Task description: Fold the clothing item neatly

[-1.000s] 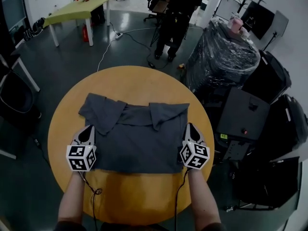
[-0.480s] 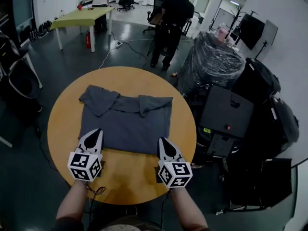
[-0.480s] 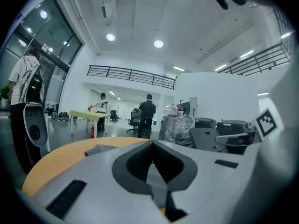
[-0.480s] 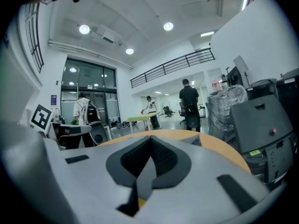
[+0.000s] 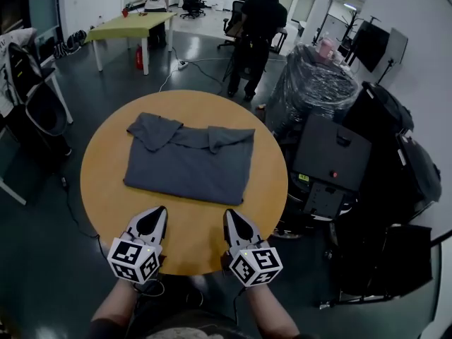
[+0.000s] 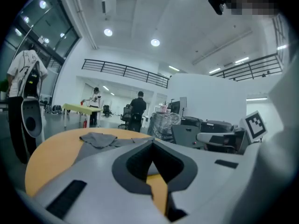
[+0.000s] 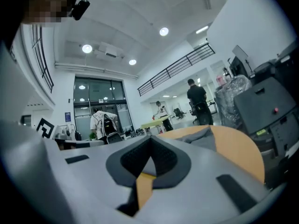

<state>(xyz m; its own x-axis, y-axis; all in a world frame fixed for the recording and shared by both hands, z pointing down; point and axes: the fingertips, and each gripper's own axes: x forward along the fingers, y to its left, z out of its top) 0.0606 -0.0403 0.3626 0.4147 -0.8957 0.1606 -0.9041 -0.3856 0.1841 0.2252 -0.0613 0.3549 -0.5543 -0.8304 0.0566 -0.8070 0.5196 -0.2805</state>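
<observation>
A dark grey shirt [image 5: 187,164] lies flat on the round orange table [image 5: 268,182], folded into a rough rectangle with both sleeves turned in at its far edge. My left gripper [image 5: 157,212] and right gripper [image 5: 229,214] hover side by side over the table's near edge, well short of the shirt. Both are shut with nothing between the jaws. The left gripper view looks past its closed tips [image 6: 152,141] to the shirt [image 6: 100,139] further off. In the right gripper view the shirt [image 7: 208,136] shows to the right of the gripper [image 7: 150,141].
To the right of the table stand a plastic-wrapped black bundle [image 5: 314,83] and black equipment cases [image 5: 332,161]. A person in black [image 5: 258,20] stands beyond the table. A green table [image 5: 131,25] is at the back left and a chair [image 5: 28,104] at the left.
Both grippers have drawn back toward me, from beside the shirt's two sides to the near table edge. The shirt stays flat on the table.
</observation>
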